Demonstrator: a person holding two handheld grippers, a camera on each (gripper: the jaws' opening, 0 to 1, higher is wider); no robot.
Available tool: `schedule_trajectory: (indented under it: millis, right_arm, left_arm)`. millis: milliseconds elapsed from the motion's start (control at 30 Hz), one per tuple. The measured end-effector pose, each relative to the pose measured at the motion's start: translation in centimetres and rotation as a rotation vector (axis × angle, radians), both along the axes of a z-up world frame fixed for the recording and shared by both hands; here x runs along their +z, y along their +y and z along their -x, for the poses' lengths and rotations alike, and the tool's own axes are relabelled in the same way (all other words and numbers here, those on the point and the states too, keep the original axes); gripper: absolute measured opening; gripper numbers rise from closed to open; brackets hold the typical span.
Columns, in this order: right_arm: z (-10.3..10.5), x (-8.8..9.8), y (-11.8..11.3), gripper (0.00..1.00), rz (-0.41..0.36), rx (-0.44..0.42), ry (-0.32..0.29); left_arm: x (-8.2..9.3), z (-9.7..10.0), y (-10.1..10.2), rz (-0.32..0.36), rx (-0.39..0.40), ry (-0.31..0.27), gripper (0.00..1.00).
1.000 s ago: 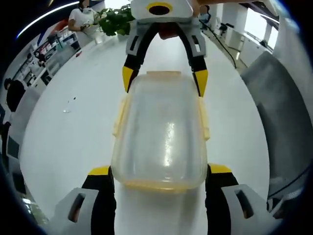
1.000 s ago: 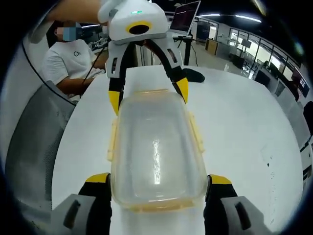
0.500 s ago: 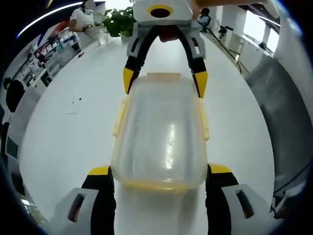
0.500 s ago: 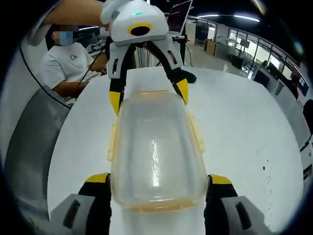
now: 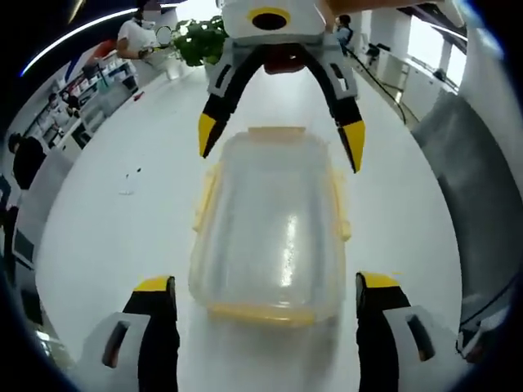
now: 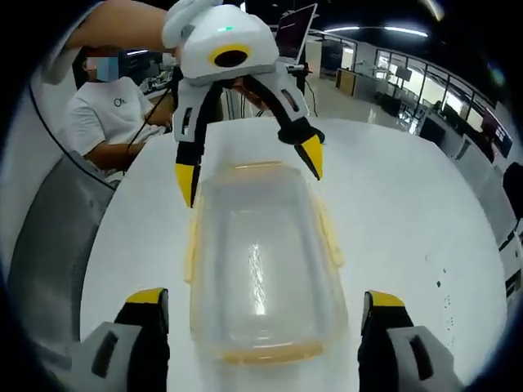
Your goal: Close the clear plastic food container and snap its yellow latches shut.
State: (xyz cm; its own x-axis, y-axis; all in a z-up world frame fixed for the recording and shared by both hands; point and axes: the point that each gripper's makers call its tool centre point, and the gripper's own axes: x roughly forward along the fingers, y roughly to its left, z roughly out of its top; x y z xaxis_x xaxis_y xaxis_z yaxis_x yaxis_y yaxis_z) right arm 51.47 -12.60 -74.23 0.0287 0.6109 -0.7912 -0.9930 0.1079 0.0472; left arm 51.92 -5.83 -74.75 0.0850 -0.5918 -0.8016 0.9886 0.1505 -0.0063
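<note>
Looking between my spread jaws, I see the lid on the container; its yellow latches look not snapped shut yet.

Table: a white tabletop, round-edged, with a few small dark specks on it in the left gripper view.
Chair: a grey padded chair back stands at the table's edge in the right gripper view; it shows again at the right in the left gripper view.
Plant: a green leafy plant at the far end of the table.
Screen: a monitor beyond the table.
Light: long ceiling strips; bright windows.
People: a seated person in a white shirt; another stands by the plant.
</note>
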Motion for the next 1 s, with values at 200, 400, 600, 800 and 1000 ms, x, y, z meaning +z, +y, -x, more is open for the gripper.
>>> schedule_trajectory:
  millis: [200, 400, 600, 800, 1000]
  right_arm:
    - [0.5, 0.0, 0.1, 0.99, 0.022, 0.019, -0.009]
    - [0.8, 0.3, -0.2, 0.99, 0.023, 0.004, -0.006]
    - [1.3, 0.7, -0.7, 0.99, 0.029, -0.008, -0.017]
    - [1.7, 1.5, -0.9, 0.99, 0.017, -0.026, -0.023]
    - [2.3, 1.8, -1.2, 0.99, 0.019, -0.048, -0.019]
  left_arm:
    - [0.6, 0.1, 0.4, -0.028, -0.023, -0.035, 0.99]
    - [1.2, 0.1, 0.6, -0.028, -0.01, -0.051, 0.99]
    - [1.9, -0.1, 0.9, -0.015, 0.036, -0.07, 0.99]
    - [2.5, 0.4, 0.9, -0.008, 0.065, -0.073, 0.99]
    - [2.9, 1.4, 0.9, -0.009, 0.068, -0.071, 0.99]
